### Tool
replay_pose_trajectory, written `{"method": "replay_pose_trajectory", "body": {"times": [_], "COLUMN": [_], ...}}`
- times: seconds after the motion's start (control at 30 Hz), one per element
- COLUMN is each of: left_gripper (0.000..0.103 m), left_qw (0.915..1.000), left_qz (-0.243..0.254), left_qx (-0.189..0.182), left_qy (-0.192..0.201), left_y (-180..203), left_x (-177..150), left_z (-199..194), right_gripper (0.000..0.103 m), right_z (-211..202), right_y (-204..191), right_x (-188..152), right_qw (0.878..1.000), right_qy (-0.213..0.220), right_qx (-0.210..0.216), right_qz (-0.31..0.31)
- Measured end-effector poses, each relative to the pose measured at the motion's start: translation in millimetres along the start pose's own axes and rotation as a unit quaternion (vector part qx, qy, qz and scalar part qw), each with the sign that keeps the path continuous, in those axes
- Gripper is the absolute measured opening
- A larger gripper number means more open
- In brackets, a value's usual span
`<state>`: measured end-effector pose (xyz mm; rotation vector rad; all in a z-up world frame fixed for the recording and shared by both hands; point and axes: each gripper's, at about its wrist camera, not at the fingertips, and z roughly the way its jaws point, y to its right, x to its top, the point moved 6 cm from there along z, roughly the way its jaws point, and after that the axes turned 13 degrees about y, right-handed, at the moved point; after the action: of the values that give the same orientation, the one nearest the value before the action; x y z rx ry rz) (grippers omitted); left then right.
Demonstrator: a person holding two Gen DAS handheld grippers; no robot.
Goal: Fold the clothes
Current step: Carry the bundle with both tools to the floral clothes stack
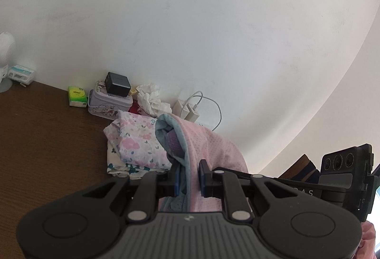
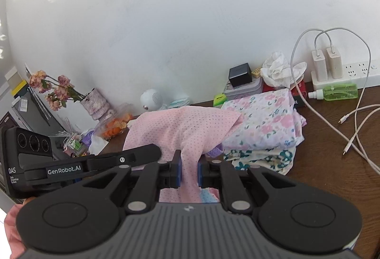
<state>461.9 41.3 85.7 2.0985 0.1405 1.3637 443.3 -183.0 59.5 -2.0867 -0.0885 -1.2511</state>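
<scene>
Tools (image 1: 189, 179) (image 2: 189, 172) on dotted pink mesh garment (image 2: 180, 126)

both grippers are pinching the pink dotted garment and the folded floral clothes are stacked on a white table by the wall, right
Not quite: the table is dark brown wood, not white, as the right wrist view shows; only the wall behind it is white. The rest holds: the left gripper and right gripper both pinch the pink dotted garment, and the folded floral clothes are stacked by the wall.
</scene>
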Motion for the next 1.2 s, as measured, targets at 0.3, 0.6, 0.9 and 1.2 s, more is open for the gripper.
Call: {"method": "replay_pose_trajectory", "body": {"times": [0.3, 0.6, 0.9, 1.2], "left_gripper": [0.014, 0.014, 0.014, 0.021], "left_qw": [0.9998, 0.9984, 0.9975, 0.9974], "left_qz": [-0.019, -0.041, -0.054, -0.061], "left_qx": [0.005, 0.016, 0.024, 0.028], "left_qy": [-0.009, -0.035, -0.04, -0.024], "left_y": [-35, -73, -90, -91], "left_x": [22, 11, 1, 5], "left_z": [89, 144, 159, 158], "right_gripper": [0.011, 0.011, 0.012, 0.025], "right_z": [65, 115, 130, 128], "right_y": [52, 94, 110, 117], "right_x": [41, 39, 33, 35], "right_qw": [0.999, 0.997, 0.997, 0.996], "right_qy": [-0.003, -0.026, -0.035, -0.029], "right_qx": [-0.039, -0.064, -0.064, -0.066], "right_qz": [0.008, 0.026, 0.036, 0.049]}}
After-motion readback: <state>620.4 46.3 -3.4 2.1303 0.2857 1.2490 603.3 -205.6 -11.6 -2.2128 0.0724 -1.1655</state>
